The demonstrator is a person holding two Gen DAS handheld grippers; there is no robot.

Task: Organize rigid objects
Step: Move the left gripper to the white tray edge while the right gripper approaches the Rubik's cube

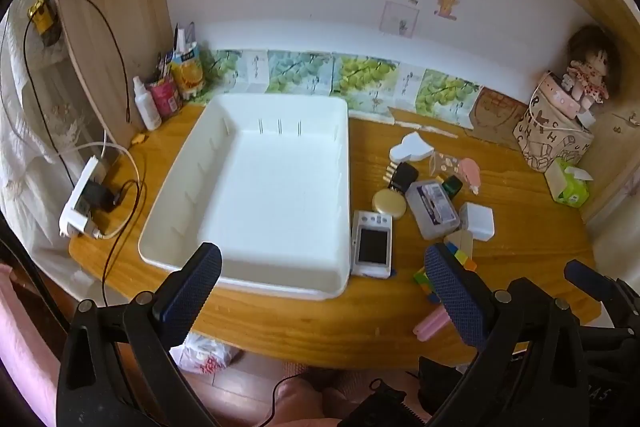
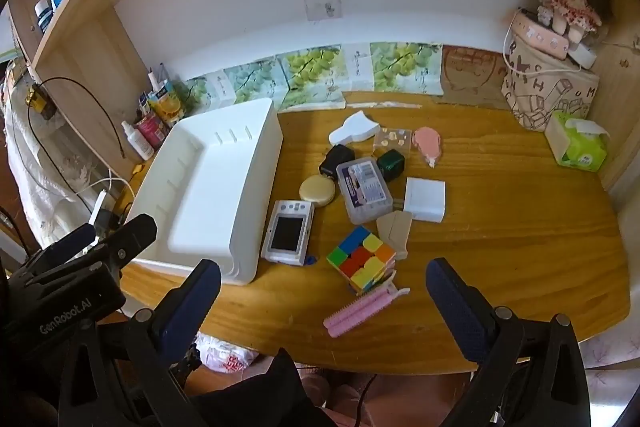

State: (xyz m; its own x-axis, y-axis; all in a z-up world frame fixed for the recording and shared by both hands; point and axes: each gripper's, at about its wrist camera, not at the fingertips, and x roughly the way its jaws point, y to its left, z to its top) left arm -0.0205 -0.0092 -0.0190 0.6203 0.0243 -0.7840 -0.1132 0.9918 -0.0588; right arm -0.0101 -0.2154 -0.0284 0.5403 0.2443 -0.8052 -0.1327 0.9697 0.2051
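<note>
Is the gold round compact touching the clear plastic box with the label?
Apart. The right wrist view shows bare wood between the gold round compact and the clear plastic box.

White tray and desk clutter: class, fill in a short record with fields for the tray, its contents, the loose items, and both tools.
tray: white tray, left part of wooden desk
contents: nothing inside
loose items: camera, puzzle cube, pink comb, clear case, white charger
left tool: open, holding nothing
right tool: open, holding nothing
</note>
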